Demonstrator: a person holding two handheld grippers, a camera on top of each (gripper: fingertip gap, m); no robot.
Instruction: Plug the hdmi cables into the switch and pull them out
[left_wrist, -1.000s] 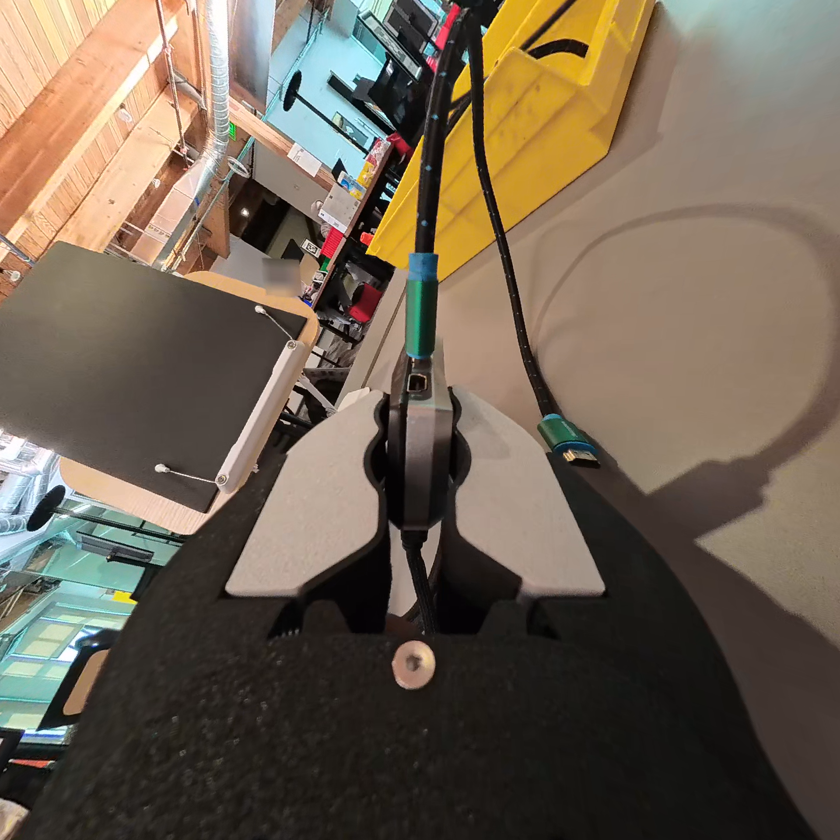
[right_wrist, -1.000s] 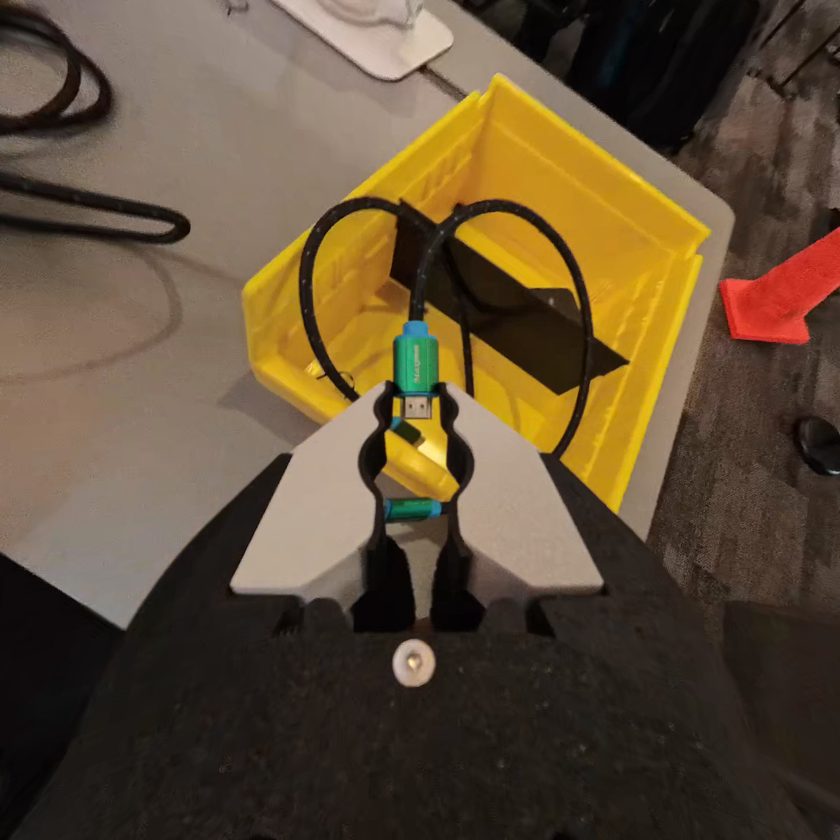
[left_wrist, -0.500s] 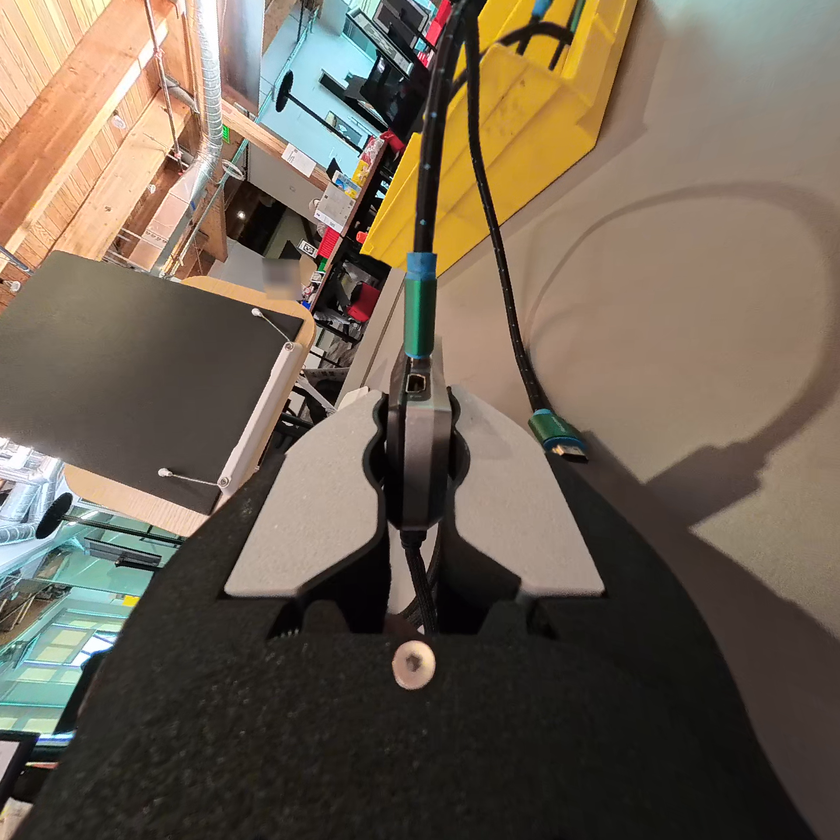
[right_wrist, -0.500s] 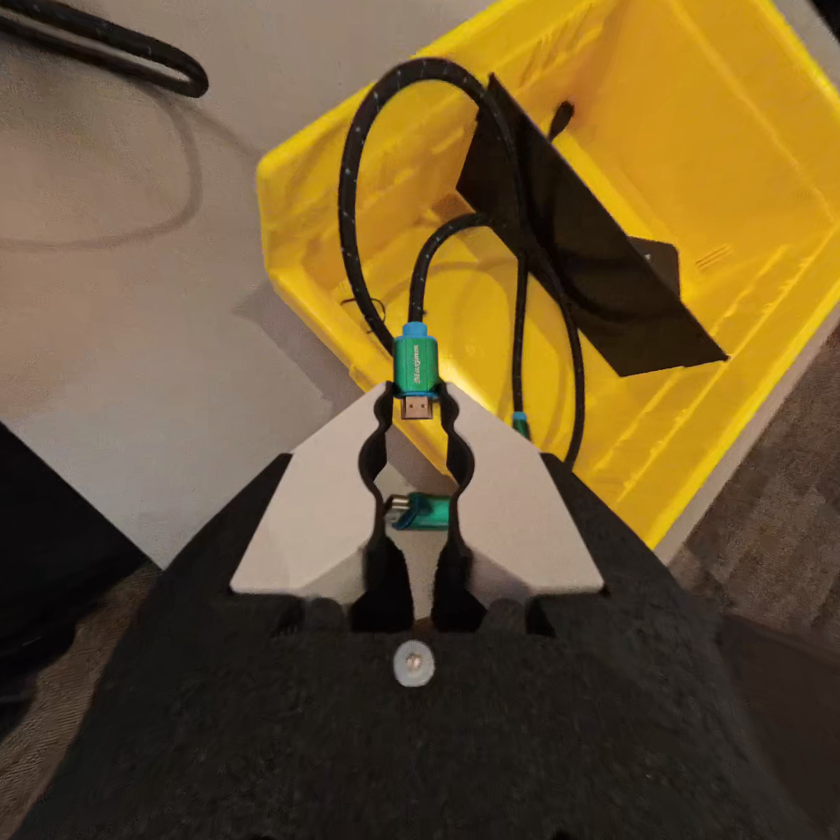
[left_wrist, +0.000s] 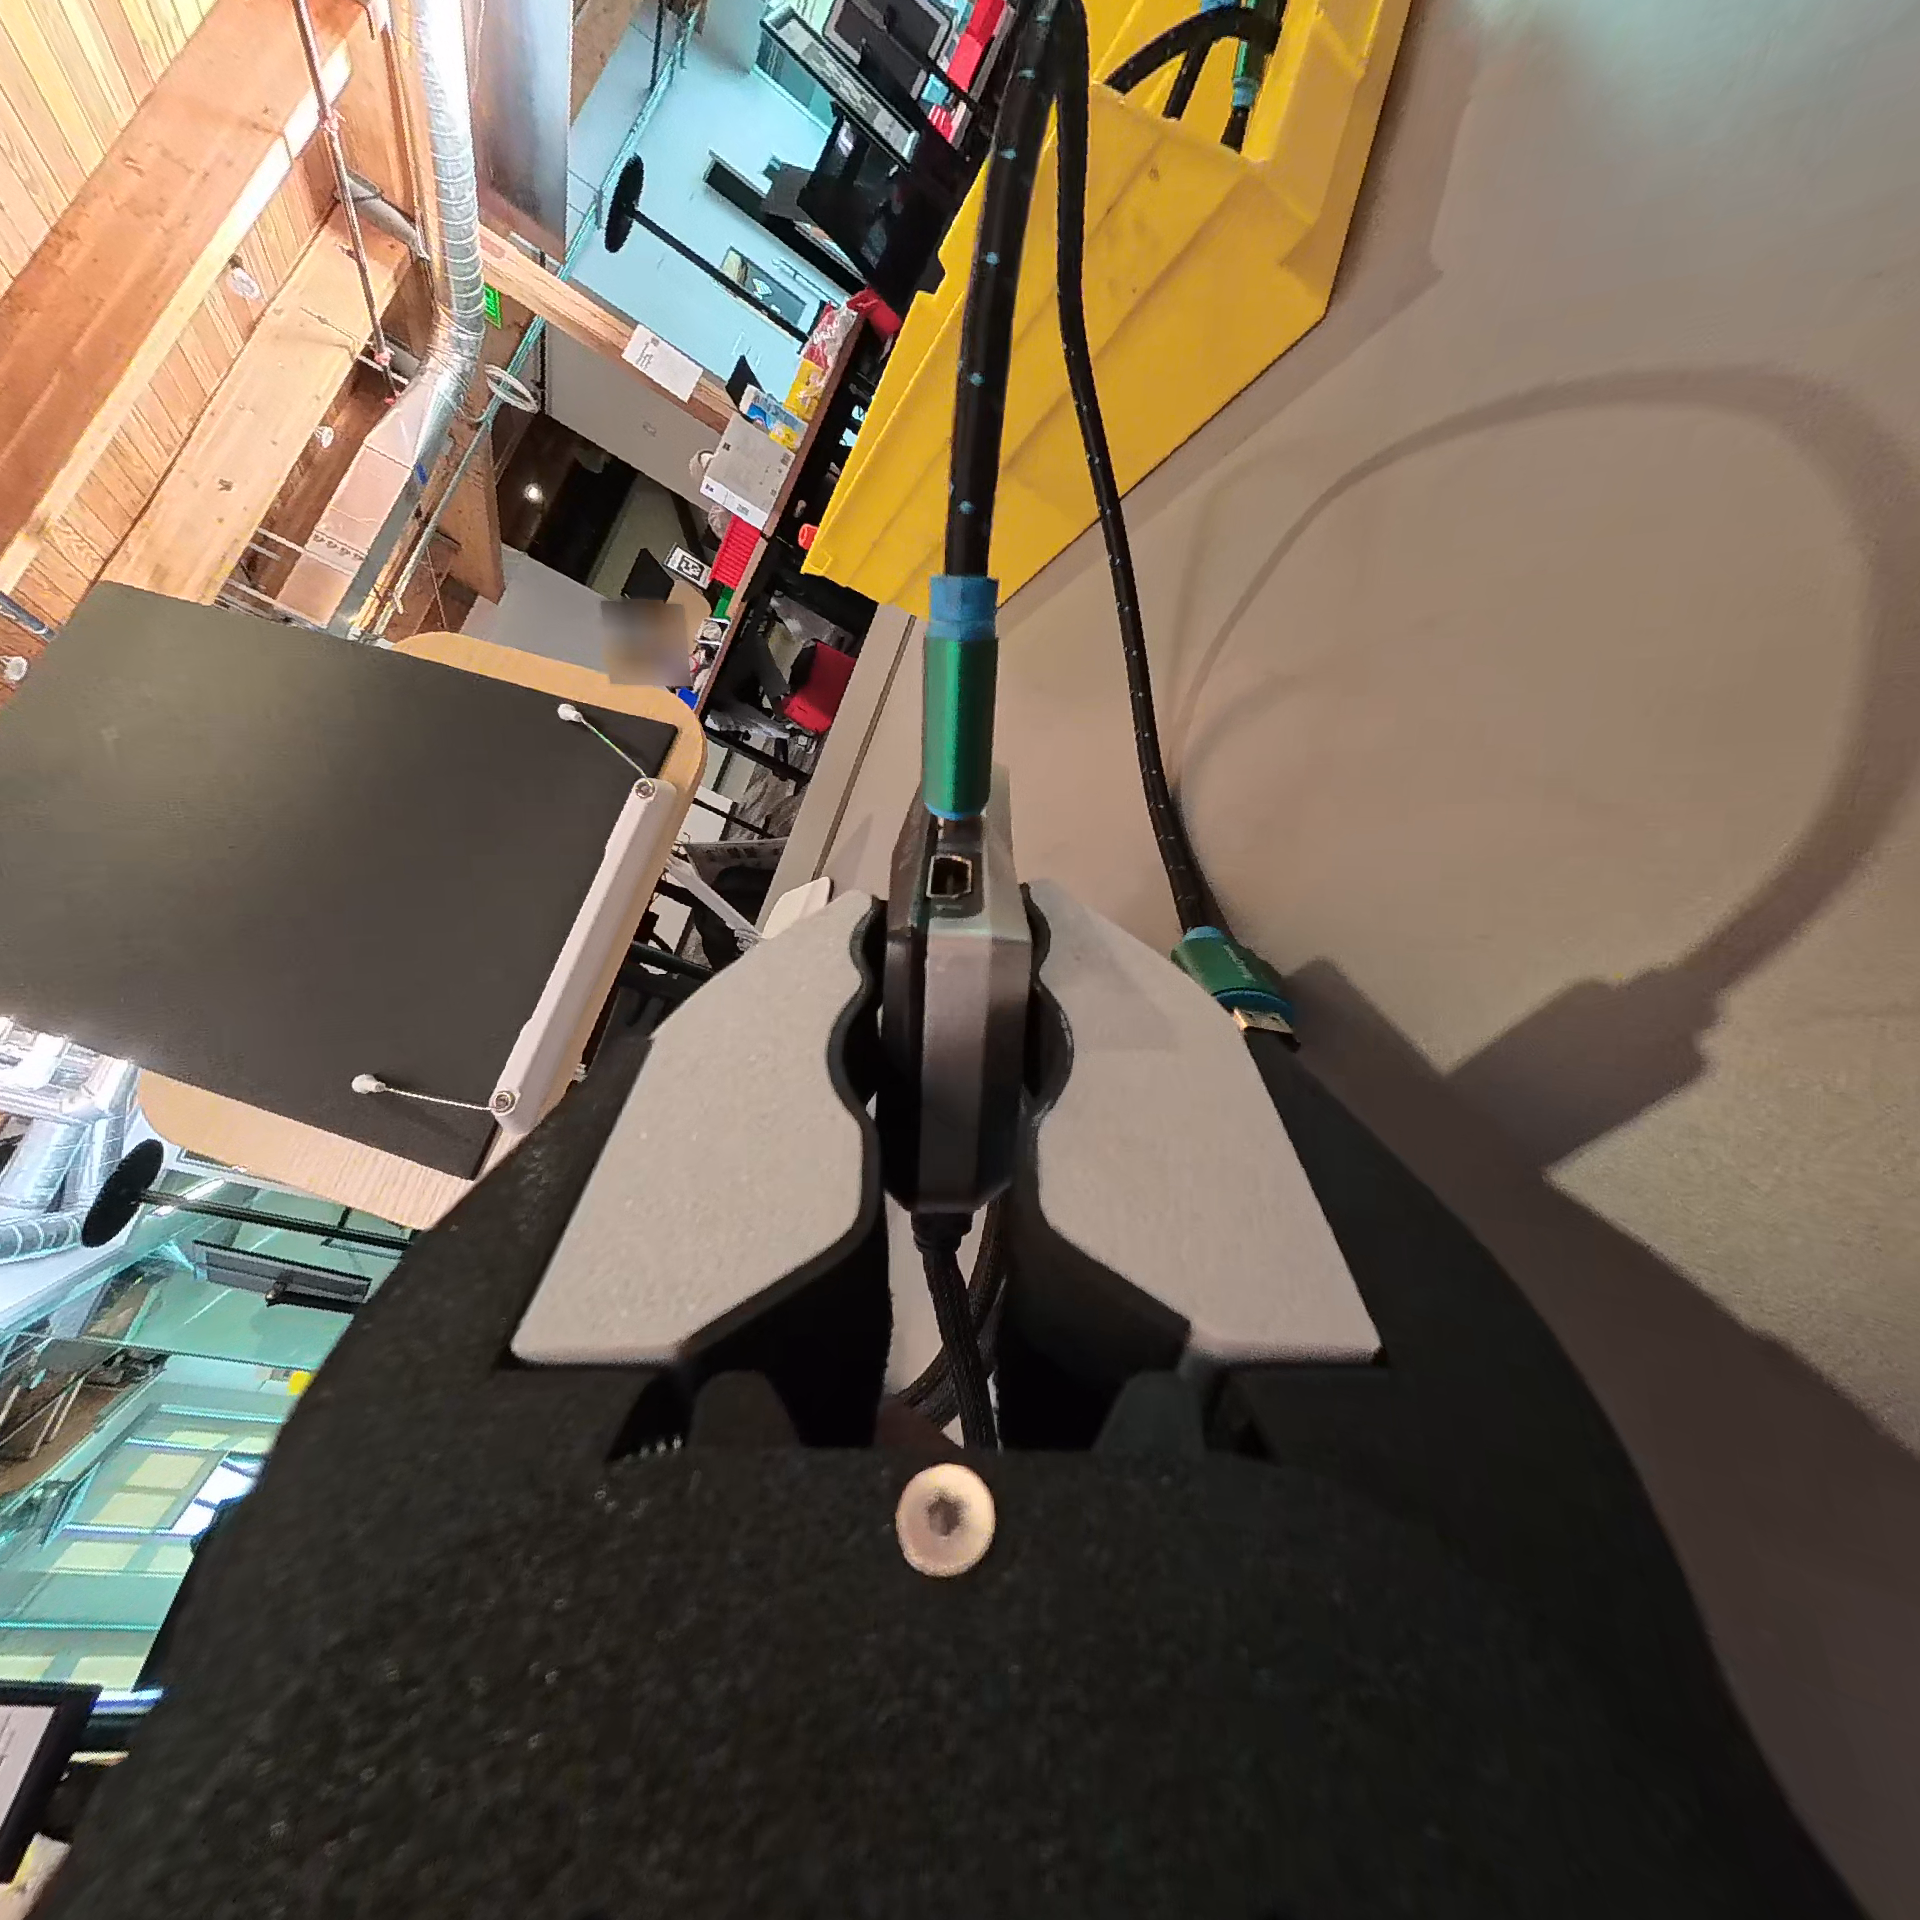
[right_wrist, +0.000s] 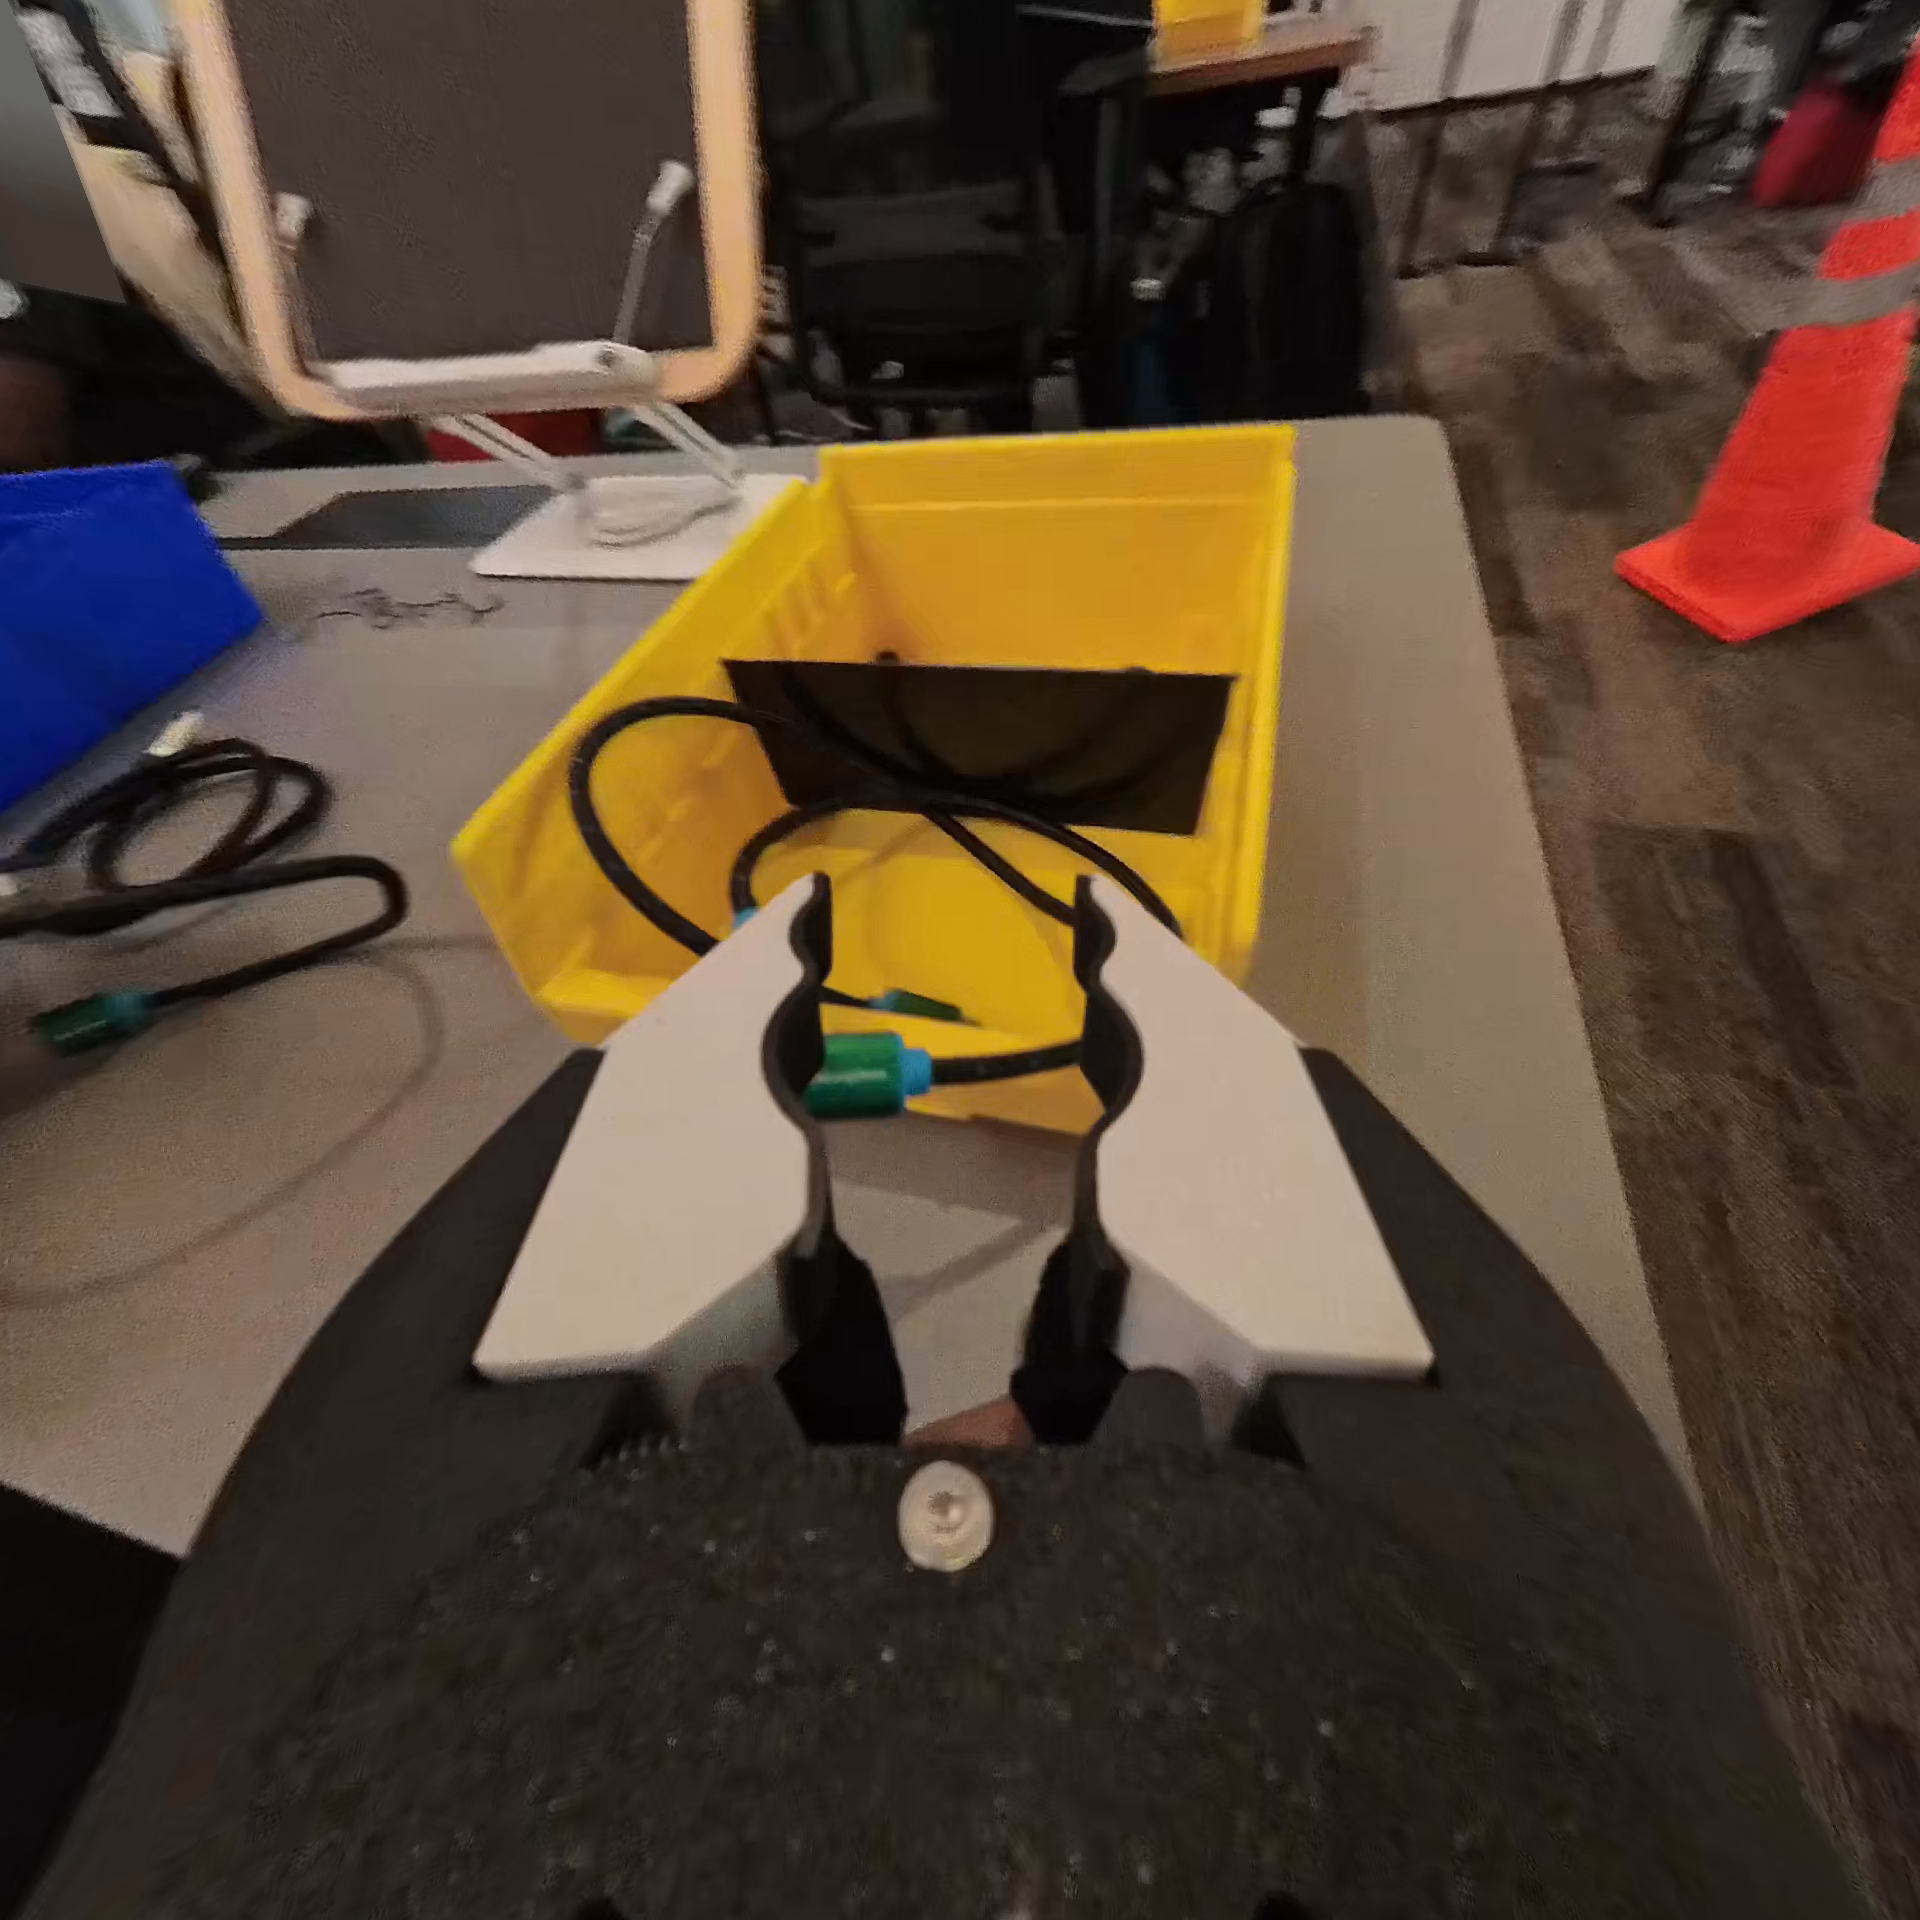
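Left wrist view: left tongs (left_wrist: 956, 940) clamp the switch (left_wrist: 961, 1023); right tongs (right_wrist: 951, 914) gape.

Both grippers (left_wrist: 956, 914) (right_wrist: 951, 904) have grainy black bodies, pale grey angular fingers (left_wrist: 727, 1122), apparently one silver screw (right_wrist: 945, 1527) each.

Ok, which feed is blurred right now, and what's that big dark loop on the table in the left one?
Right wrist view: motion blur throughout, so the yellow bin and orange cone look soft. Left wrist view: sharp up close, wide-angle bending at the edges; the loop is a cable shadow on the table, not a cable.
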